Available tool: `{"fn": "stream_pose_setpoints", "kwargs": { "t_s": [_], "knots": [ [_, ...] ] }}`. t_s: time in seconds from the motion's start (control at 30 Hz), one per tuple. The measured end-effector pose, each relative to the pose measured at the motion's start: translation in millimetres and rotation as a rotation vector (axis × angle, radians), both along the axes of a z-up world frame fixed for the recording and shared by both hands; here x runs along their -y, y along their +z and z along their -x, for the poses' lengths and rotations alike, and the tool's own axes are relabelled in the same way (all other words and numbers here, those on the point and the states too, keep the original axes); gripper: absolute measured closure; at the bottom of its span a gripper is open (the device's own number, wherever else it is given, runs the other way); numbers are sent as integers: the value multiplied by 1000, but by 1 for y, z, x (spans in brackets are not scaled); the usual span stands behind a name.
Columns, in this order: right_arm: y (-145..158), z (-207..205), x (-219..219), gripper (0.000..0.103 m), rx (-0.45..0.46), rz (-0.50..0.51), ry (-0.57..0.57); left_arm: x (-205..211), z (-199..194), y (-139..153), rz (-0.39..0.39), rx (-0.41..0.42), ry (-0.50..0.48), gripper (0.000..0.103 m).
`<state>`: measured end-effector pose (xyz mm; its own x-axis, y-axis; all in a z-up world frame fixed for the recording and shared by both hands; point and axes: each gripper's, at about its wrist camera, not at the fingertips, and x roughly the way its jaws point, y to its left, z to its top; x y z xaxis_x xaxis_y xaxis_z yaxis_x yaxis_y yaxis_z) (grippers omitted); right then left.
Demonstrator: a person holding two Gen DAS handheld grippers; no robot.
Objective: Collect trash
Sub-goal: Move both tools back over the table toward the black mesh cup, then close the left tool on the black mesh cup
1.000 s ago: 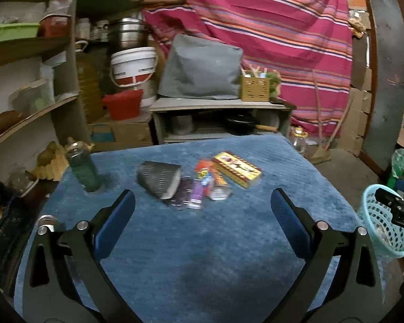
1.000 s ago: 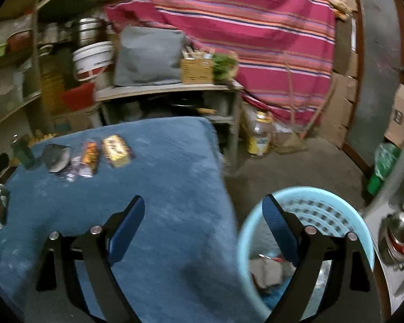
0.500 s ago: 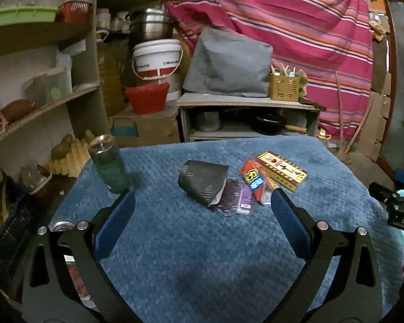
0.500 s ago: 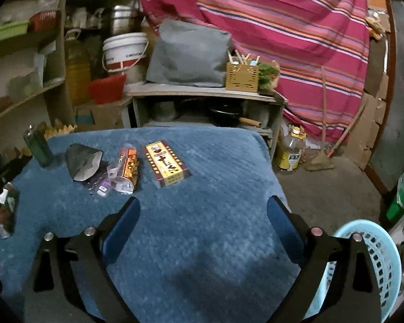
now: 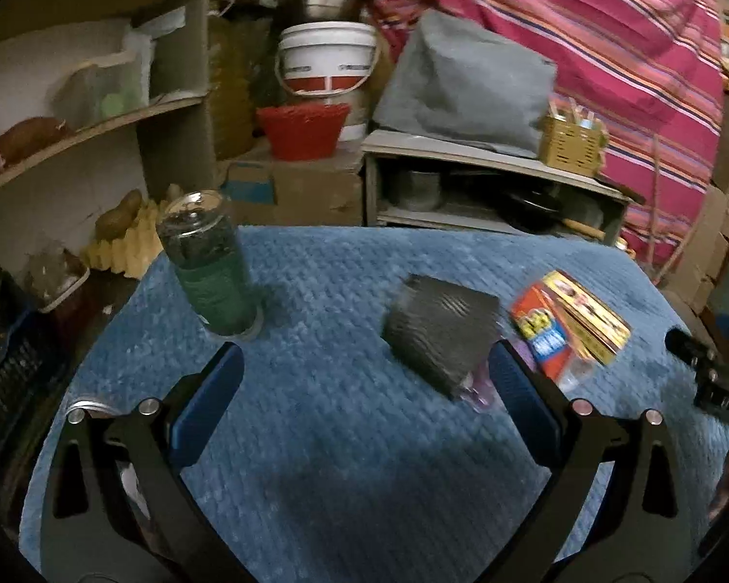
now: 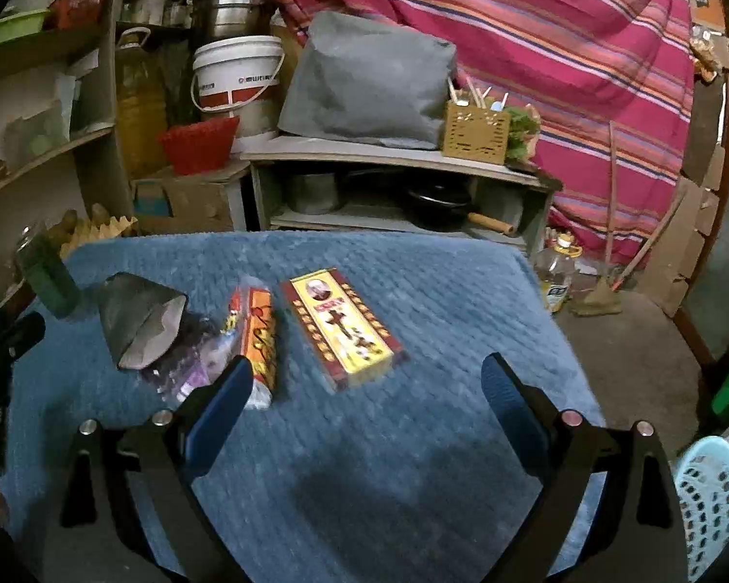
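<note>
— Left view: how far along?
— My left gripper [image 5: 364,379] is spread, empty; dark pouch [image 5: 440,333] lies centre-right, uncollected.
— Right view?
— My right gripper [image 6: 367,388] gapes empty; yellow box [image 6: 342,325] mid-frame, basket [image 6: 712,495] lower right. Nearly everything remains, I'd judge.

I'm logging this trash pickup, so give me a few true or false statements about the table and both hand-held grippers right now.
1. Both the left hand-held gripper and the right hand-held gripper are open and empty. True.
2. The yellow box is already in the blue basket. False: it lies on the blue cloth.
3. The dark pouch lies on its side. True.
4. The green jar has tipped over. False: it stands upright.
</note>
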<state>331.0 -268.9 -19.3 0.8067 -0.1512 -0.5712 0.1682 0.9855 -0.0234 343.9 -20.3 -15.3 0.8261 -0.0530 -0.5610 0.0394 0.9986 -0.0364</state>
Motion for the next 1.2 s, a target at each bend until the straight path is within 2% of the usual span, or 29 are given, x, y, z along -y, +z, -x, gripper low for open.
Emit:
{"fn": "stream_pose_setpoints", "kwargs": {
  "t_s": [0.1,0.27,0.43,0.53,0.83,1.0,1.03,1.2],
  "knots": [
    [-16,-12,-5,10,-12,-35,9,-4,-15,-4,-17,-19,37,6],
    [-40,-26,-11,10,-66,-39,25,-15,-29,-21,-40,-36,69,6],
    [-36,-33,-18,10,-34,-77,51,-24,-37,-27,-36,-46,82,6],
    [-33,-35,-25,10,-11,-68,58,-33,-41,-28,1,-48,89,6],
    [-43,-43,-39,11,-37,-36,76,-46,-43,-29,59,-34,128,6],
    [-45,-41,-37,12,-51,-12,55,-46,-41,-30,40,-27,132,6],
    [-47,-41,-35,13,-60,-11,52,-45,-40,-30,39,-29,126,6],
    [-57,-45,-32,44,-123,-34,67,-40,-37,-27,21,-12,108,6]
  ]
}}
